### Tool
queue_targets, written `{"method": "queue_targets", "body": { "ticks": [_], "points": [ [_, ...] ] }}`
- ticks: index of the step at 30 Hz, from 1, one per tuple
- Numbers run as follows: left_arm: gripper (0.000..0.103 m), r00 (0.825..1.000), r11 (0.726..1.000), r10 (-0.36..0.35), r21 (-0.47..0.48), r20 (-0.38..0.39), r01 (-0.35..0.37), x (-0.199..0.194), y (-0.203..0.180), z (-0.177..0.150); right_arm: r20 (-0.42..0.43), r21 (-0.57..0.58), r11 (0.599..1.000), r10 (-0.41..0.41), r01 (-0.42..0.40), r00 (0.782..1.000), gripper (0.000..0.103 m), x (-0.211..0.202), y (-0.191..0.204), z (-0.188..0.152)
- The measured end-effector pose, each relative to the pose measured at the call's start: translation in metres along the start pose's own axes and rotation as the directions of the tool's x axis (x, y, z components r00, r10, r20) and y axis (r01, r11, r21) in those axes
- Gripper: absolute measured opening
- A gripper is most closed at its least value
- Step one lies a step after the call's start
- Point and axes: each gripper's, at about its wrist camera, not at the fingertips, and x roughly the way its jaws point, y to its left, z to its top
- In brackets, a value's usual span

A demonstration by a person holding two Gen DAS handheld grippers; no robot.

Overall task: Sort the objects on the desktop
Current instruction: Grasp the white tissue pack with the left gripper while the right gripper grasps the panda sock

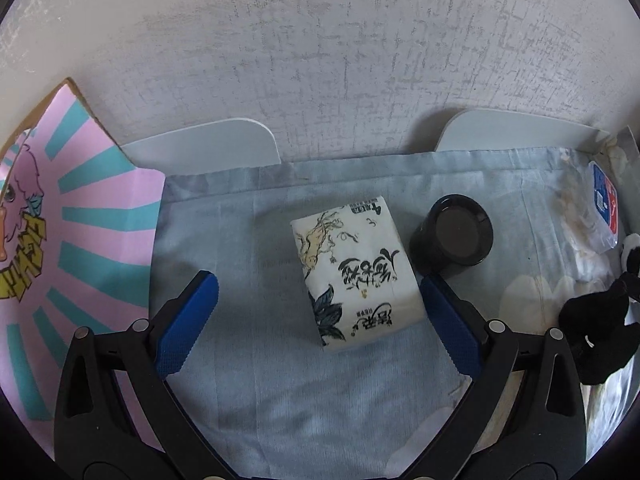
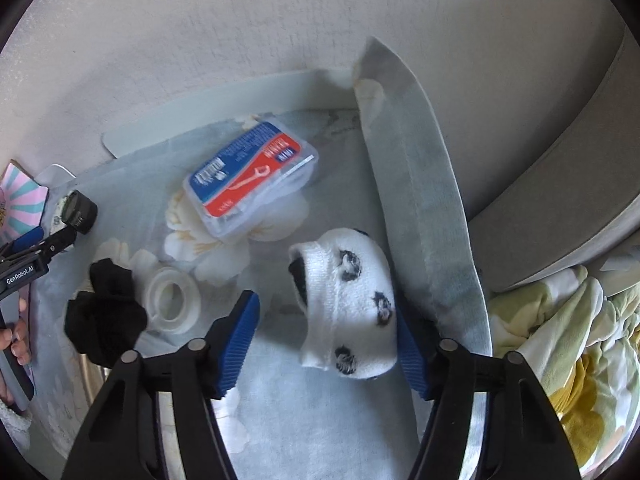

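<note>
In the left wrist view a white tissue pack (image 1: 354, 270) with ink drawings lies on the pale blue cloth (image 1: 224, 232). My left gripper (image 1: 318, 296) is open, its jaws wide to either side of the pack's near end. A black round lens cap container (image 1: 454, 236) stands just right of the pack. In the right wrist view my right gripper (image 2: 326, 320) is open around a white sock with black spots (image 2: 348, 308); the sock lies against the right pad. A black sock (image 2: 104, 312), a clear tape roll (image 2: 172, 296) and a floss pick box (image 2: 250, 176) lie to the left.
A pink and teal printed cardboard box (image 1: 84, 240) stands at the left edge. White boards (image 1: 208, 148) lean on the wall behind. A folded cloth edge (image 2: 420, 184) rises right of the white sock. Flowered bedding (image 2: 568, 352) lies far right.
</note>
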Motion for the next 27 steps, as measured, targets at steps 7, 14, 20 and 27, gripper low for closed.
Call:
{"method": "queue_targets", "body": {
  "ticks": [7,14,20,27],
  "points": [
    [0.061,0.998,0.998,-0.057,0.009,0.017,0.057,-0.003,-0.004,0.004,0.007,-0.048,0.998,-0.039,0.039,0.999,0.036,0.0,-0.004,0.001],
    [0.049,0.997,0.997,-0.079,0.013,0.016,0.078,-0.008,-0.006,0.003,0.02,-0.045,0.999,-0.016,0.017,1.0,0.031,-0.011,-0.012,-0.004],
    [0.049,0.996,0.996,-0.089,-0.018,0.025,0.09,-0.028,-0.001,0.002,0.044,-0.052,0.999,0.02,-0.017,0.999,0.03,-0.022,-0.006,-0.004],
    [0.049,0.993,0.994,-0.103,-0.027,0.066,0.105,-0.079,0.009,0.006,0.057,-0.056,0.997,0.048,-0.045,0.997,0.03,-0.039,0.006,0.006]
  ]
}}
